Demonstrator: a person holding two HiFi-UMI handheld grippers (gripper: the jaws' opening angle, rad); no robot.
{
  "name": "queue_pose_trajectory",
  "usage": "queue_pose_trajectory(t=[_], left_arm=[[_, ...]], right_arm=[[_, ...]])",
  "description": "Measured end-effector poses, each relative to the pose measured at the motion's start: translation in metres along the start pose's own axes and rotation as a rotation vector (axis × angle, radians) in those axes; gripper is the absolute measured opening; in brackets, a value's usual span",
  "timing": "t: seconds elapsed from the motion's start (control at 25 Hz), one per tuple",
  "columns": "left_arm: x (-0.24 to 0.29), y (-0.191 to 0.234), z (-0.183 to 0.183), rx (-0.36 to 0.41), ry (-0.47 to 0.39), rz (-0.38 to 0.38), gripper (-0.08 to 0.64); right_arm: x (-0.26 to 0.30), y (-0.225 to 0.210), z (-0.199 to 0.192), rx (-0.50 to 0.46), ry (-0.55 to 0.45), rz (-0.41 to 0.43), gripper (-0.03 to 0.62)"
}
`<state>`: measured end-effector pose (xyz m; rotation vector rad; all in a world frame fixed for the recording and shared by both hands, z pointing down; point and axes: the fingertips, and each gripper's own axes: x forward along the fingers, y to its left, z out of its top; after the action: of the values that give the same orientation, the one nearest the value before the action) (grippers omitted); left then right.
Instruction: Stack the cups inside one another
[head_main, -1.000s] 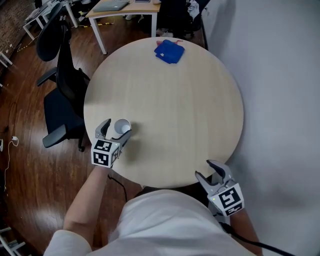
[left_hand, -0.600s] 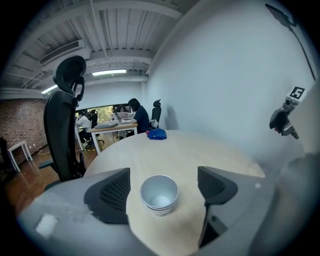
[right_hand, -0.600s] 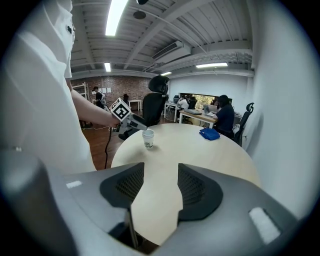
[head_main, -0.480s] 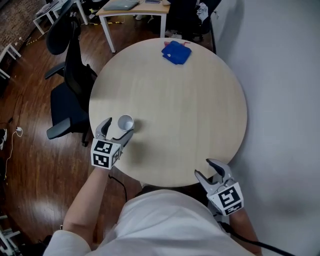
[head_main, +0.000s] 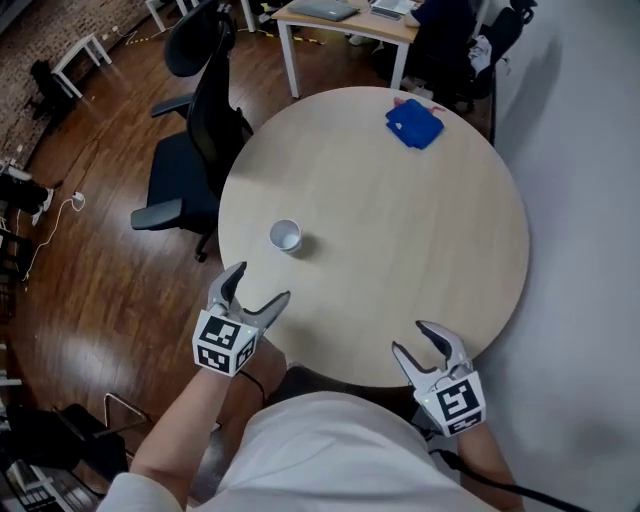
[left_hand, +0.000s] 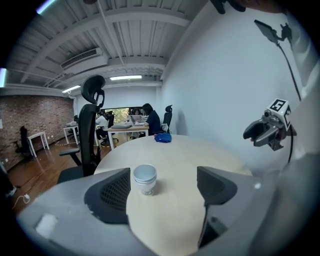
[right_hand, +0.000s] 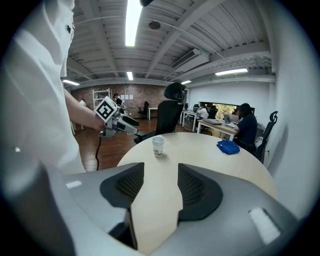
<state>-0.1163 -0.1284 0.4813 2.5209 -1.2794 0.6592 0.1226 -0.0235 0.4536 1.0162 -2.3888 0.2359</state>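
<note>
A short stack of white paper cups (head_main: 285, 236) stands upright near the left edge of the round beige table (head_main: 400, 230), one cup nested inside another. My left gripper (head_main: 260, 284) is open and empty, hanging just off the table edge, a little way short of the stack. In the left gripper view the cups (left_hand: 145, 179) stand beyond the spread jaws of this gripper (left_hand: 162, 192). My right gripper (head_main: 410, 338) is open at the near right edge and holds nothing. From the right gripper view (right_hand: 160, 187) the cups (right_hand: 158, 146) are far off.
A blue cloth (head_main: 414, 124) lies at the far side of the table. A black office chair (head_main: 195, 150) stands left of the table on the wooden floor. A white wall runs along the right. Desks (head_main: 340, 15) stand beyond.
The left gripper has let go of the cup stack and drawn back towards me, off the table edge. The cups stay standing. The right gripper has hardly moved.
</note>
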Motion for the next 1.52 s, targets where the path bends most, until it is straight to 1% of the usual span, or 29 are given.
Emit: queue_pose_trajectory(t=[0.12, 0.24, 0.32, 0.4, 0.48, 0.6, 0.68, 0.88, 1.04, 1.16, 1.32, 1.44, 1.52], left_arm=[[-0.024, -0.027, -0.011, -0.028, 0.017, 0.041, 0.430], [-0.055, -0.054, -0.018, -0.067, 0.036, 0.111, 0.426], [-0.074, -0.074, -0.024, -0.089, 0.049, 0.129, 0.426], [-0.088, -0.091, -0.027, -0.088, 0.049, 0.115, 0.426], [-0.101, -0.100, -0.028, -0.093, 0.038, 0.122, 0.426], [-0.118, -0.099, -0.028, -0.107, 0.007, 0.158, 0.426], [-0.127, -0.098, -0.027, -0.110, -0.017, 0.168, 0.426], [-0.165, -0.094, -0.029, -0.104, -0.084, 0.191, 0.426], [-0.205, -0.085, -0.047, -0.123, -0.112, 0.219, 0.423], [-0.232, -0.083, -0.063, -0.152, -0.134, 0.236, 0.423], [-0.260, -0.079, -0.074, -0.160, -0.153, 0.238, 0.423], [-0.278, -0.076, -0.080, -0.172, -0.176, 0.243, 0.422], [-0.288, -0.075, -0.087, -0.173, -0.187, 0.245, 0.407]], right_arm=[[0.009, -0.006, -0.002, 0.004, -0.029, 0.064, 0.219], [0.025, -0.008, -0.005, -0.056, -0.039, 0.167, 0.219], [0.033, -0.008, -0.007, -0.074, -0.046, 0.213, 0.219], [0.037, -0.007, -0.007, -0.062, -0.050, 0.221, 0.219], [0.042, -0.002, -0.003, -0.039, -0.057, 0.226, 0.219], [0.047, 0.008, 0.011, -0.068, -0.076, 0.238, 0.219], [0.047, 0.018, 0.017, -0.094, -0.089, 0.246, 0.219], [0.029, 0.041, 0.022, -0.106, -0.094, 0.213, 0.219], [0.019, 0.066, 0.035, -0.160, -0.100, 0.177, 0.210], [0.009, 0.090, 0.034, -0.146, -0.098, 0.155, 0.206], [-0.008, 0.118, 0.033, -0.142, -0.085, 0.134, 0.204], [-0.018, 0.133, 0.035, -0.161, -0.072, 0.118, 0.199], [-0.024, 0.141, 0.035, -0.161, -0.062, 0.101, 0.199]])
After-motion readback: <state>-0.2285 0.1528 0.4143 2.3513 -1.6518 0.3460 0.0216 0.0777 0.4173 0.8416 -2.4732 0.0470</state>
